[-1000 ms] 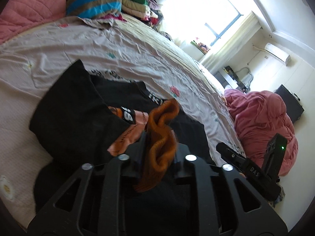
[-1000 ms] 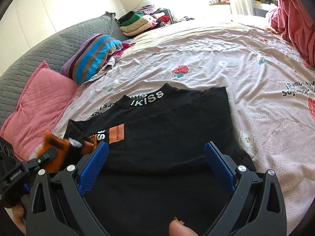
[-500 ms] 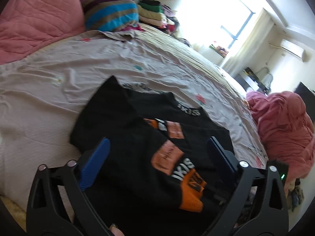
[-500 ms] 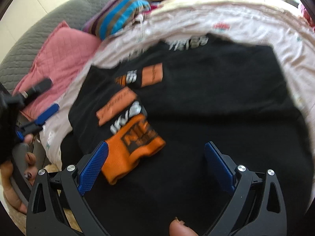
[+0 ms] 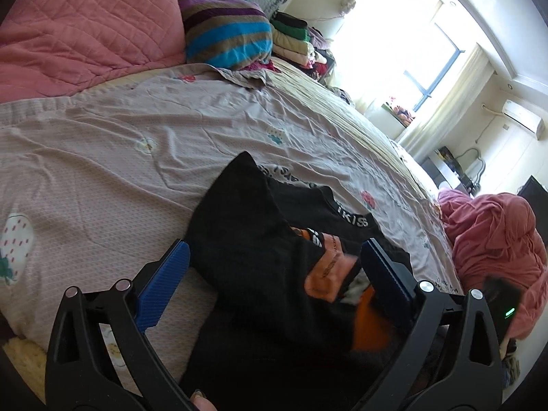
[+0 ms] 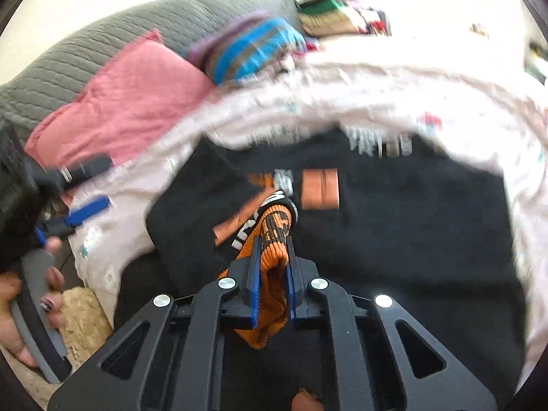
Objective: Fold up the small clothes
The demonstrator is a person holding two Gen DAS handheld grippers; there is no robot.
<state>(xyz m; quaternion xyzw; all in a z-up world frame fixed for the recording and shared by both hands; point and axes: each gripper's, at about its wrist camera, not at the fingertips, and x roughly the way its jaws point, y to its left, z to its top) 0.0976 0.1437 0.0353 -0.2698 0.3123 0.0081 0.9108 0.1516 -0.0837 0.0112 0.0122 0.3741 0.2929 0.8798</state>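
A black sweatshirt [image 5: 260, 257] with orange patches and a white-lettered collar lies on the bed, its left sleeve folded across the chest. It also shows in the right wrist view [image 6: 411, 212]. My left gripper [image 5: 274, 267] is open and empty, its jaws wide apart over the shirt's left shoulder. My right gripper [image 6: 272, 260] is shut on the sleeve's orange ribbed cuff [image 6: 274, 236], which bunches between the blue pads. In the left wrist view the cuff [image 5: 370, 325] is partly hidden behind my right finger. The right wrist view is motion-blurred.
A pale sheet [image 5: 137, 157] with strawberry prints covers the bed. A pink pillow [image 5: 85, 27] and a striped cushion [image 5: 226, 34] lie at the head, with stacked clothes [image 5: 294, 41] behind. A red quilt [image 5: 493, 253] is heaped at the right.
My left gripper let go of the orange cuff and opened, then drew back to the left. My right gripper moved onto the cuff and shut on it.
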